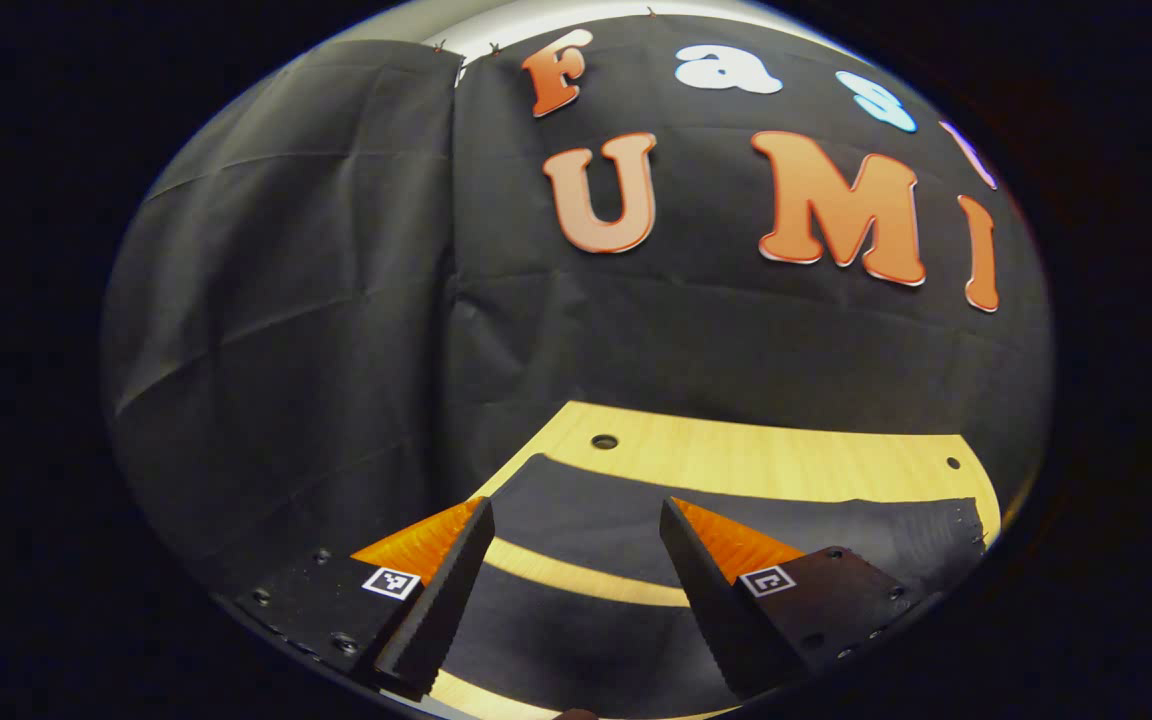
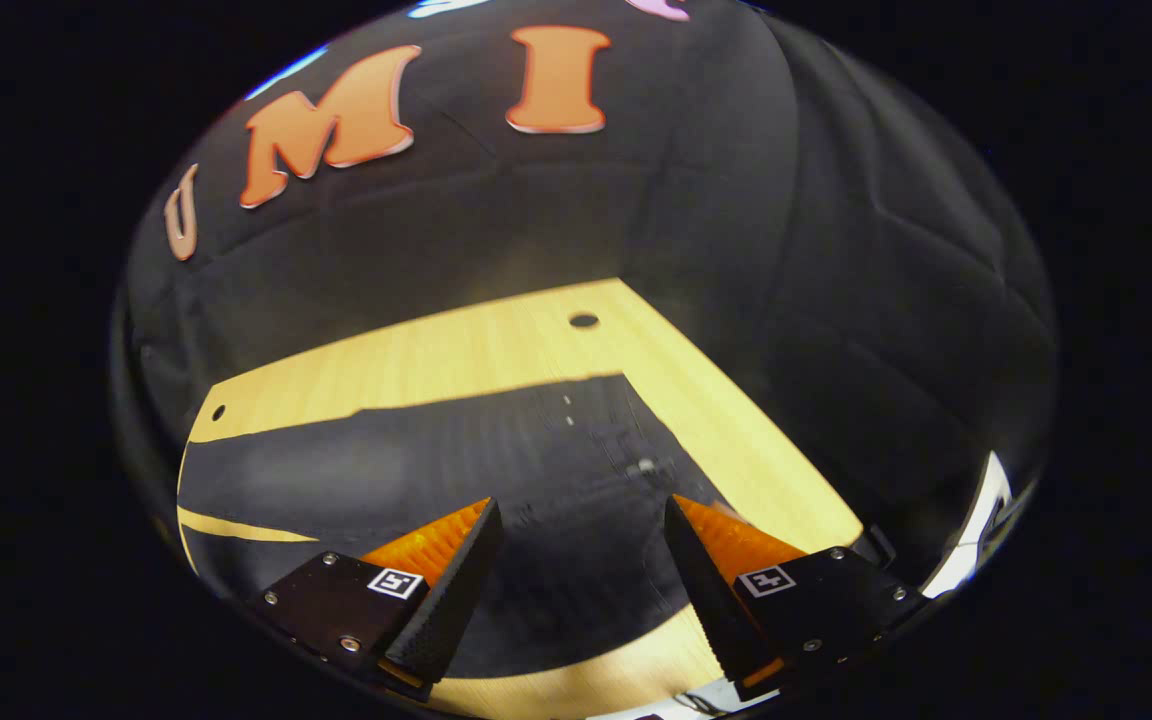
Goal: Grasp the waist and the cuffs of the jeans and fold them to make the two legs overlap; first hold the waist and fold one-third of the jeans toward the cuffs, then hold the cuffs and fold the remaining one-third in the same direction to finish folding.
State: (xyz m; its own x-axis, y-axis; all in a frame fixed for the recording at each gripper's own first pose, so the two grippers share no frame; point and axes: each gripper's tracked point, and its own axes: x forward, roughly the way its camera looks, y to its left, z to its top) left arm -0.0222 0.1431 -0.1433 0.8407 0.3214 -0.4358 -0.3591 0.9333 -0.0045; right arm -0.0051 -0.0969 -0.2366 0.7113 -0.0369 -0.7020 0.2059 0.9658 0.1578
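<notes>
Dark jeans lie flat on a light wooden table, their two legs spread with a strip of bare wood between them. My left gripper hovers open above the legs, nothing between its fingers. In the right gripper view the waist end of the jeans shows, with a metal button and rivets near the table's right side. My right gripper hangs open over that waist part, apart from the cloth.
The table has small round holes near its back edge and ends against the black cloth wall at the back and sides. Bare wood lies behind the jeans.
</notes>
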